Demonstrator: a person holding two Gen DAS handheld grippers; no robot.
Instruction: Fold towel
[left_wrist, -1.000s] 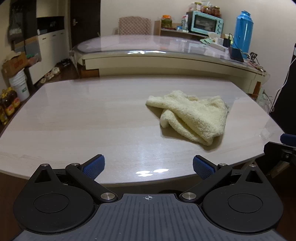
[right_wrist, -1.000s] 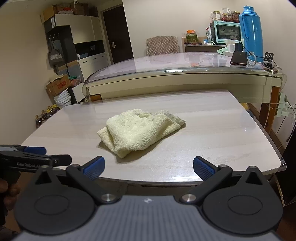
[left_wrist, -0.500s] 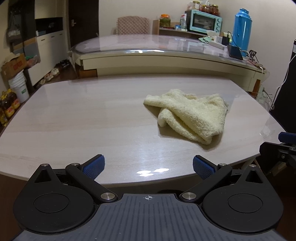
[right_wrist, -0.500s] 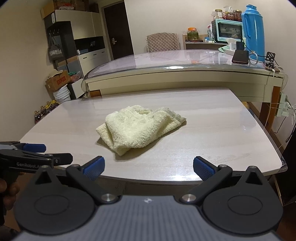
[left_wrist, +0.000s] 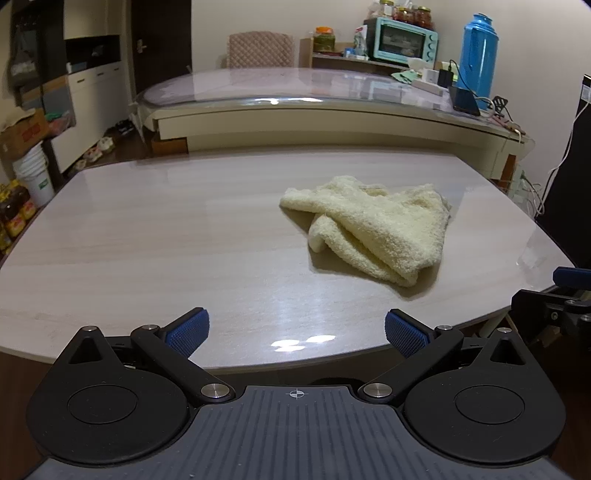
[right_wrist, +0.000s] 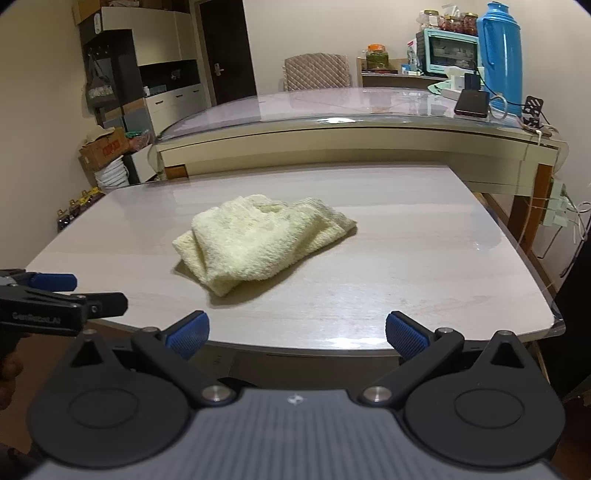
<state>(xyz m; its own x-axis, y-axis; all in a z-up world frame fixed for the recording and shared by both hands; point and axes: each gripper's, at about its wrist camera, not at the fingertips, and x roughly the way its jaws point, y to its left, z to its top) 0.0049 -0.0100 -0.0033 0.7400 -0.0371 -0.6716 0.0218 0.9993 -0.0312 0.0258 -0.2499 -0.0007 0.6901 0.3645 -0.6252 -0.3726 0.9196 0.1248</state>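
Observation:
A crumpled pale yellow towel (left_wrist: 373, 225) lies on the light wood-grain table (left_wrist: 147, 240), right of centre in the left wrist view; it also shows in the right wrist view (right_wrist: 258, 240), left of centre. My left gripper (left_wrist: 295, 330) is open and empty, over the table's near edge, short of the towel. My right gripper (right_wrist: 297, 332) is open and empty at the near edge, also short of the towel. The left gripper shows at the left edge of the right wrist view (right_wrist: 55, 291).
A second, glass-topped table (left_wrist: 314, 92) stands behind. On it are a blue thermos (left_wrist: 476, 55), a phone (right_wrist: 472, 103) and cables. A teal toaster oven (left_wrist: 402, 40) and a chair (left_wrist: 260, 50) stand further back. Boxes and buckets (left_wrist: 33, 173) sit on the floor at left.
Both grippers have moved forward, a little closer to the table and towel. The towel has not moved. Both stay open.

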